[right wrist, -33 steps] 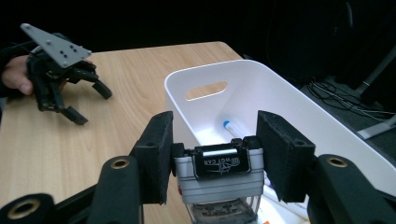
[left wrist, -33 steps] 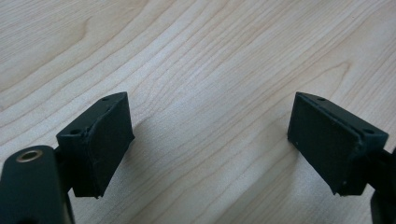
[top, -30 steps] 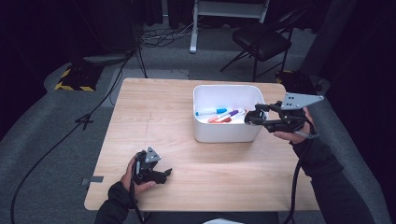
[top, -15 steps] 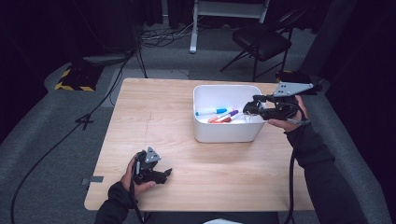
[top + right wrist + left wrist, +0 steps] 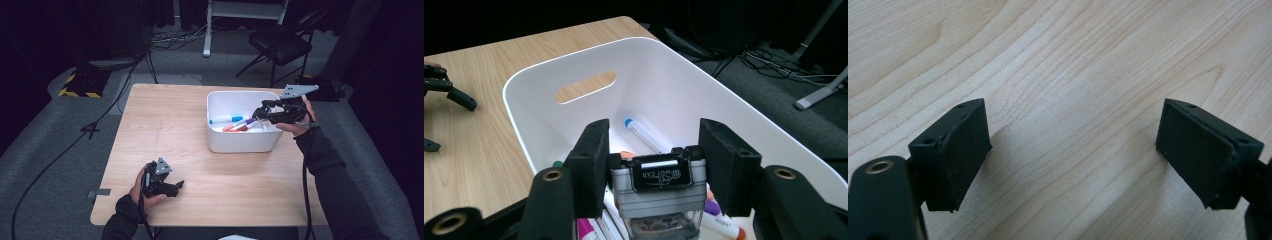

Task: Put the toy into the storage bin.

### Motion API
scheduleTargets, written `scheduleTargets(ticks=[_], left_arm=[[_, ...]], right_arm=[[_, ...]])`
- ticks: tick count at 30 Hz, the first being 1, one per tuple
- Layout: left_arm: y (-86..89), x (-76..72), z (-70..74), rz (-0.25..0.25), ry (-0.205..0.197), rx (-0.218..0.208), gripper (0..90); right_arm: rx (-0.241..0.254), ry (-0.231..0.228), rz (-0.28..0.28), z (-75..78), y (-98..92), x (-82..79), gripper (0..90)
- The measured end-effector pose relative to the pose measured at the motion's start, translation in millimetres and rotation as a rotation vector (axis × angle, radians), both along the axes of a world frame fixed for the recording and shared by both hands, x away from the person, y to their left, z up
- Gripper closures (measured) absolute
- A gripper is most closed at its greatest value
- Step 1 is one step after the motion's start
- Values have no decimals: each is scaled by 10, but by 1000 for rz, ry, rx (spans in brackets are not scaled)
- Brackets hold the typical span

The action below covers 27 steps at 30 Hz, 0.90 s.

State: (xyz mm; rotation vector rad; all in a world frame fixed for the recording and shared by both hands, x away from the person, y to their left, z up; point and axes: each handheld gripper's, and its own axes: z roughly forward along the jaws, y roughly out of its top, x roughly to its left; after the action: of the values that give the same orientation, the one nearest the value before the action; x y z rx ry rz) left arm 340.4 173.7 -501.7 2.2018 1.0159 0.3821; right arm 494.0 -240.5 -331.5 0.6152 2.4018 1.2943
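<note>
My right gripper point(image 5: 261, 114) hangs over the right half of the white bin point(image 5: 240, 93), shut on a small grey box-shaped item with a black clip and a label point(image 5: 659, 185). Both pads point(image 5: 591, 160) press on its sides. Below it in the bin point(image 5: 549, 70) lie several markers point(image 5: 235, 123), among them a blue-capped one point(image 5: 639, 132) and a purple-tipped one point(image 5: 719, 210). My left gripper point(image 5: 176, 186) rests low at the table's front left, held in a hand. Its jaws point(image 5: 1073, 150) stand apart over bare wood with nothing between them.
The wooden table point(image 5: 165, 130) stands on grey carpet. Behind it are a black folding chair point(image 5: 280, 45), a white stand leg point(image 5: 206, 50) and cables on the floor. In the right gripper view, the other gripper point(image 5: 444, 90) shows at far left.
My right gripper has moved left from beside the bin's right edge to over its inside, a little lower, still holding the item. The left gripper has not moved.
</note>
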Motion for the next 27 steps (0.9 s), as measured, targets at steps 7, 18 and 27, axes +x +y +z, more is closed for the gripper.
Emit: scheduleTargets(ticks=[7,18,27], left_arm=[[1,1,0,0,0,1,143],[1,0,1,0,0,1,143],[0,0,0,0,0,0,143]], right_arm=[[-35,30,-2,-94,150,112,484],[-174,74,22,-189,403,222,483],[-307,123,38,-226,380,270,483]])
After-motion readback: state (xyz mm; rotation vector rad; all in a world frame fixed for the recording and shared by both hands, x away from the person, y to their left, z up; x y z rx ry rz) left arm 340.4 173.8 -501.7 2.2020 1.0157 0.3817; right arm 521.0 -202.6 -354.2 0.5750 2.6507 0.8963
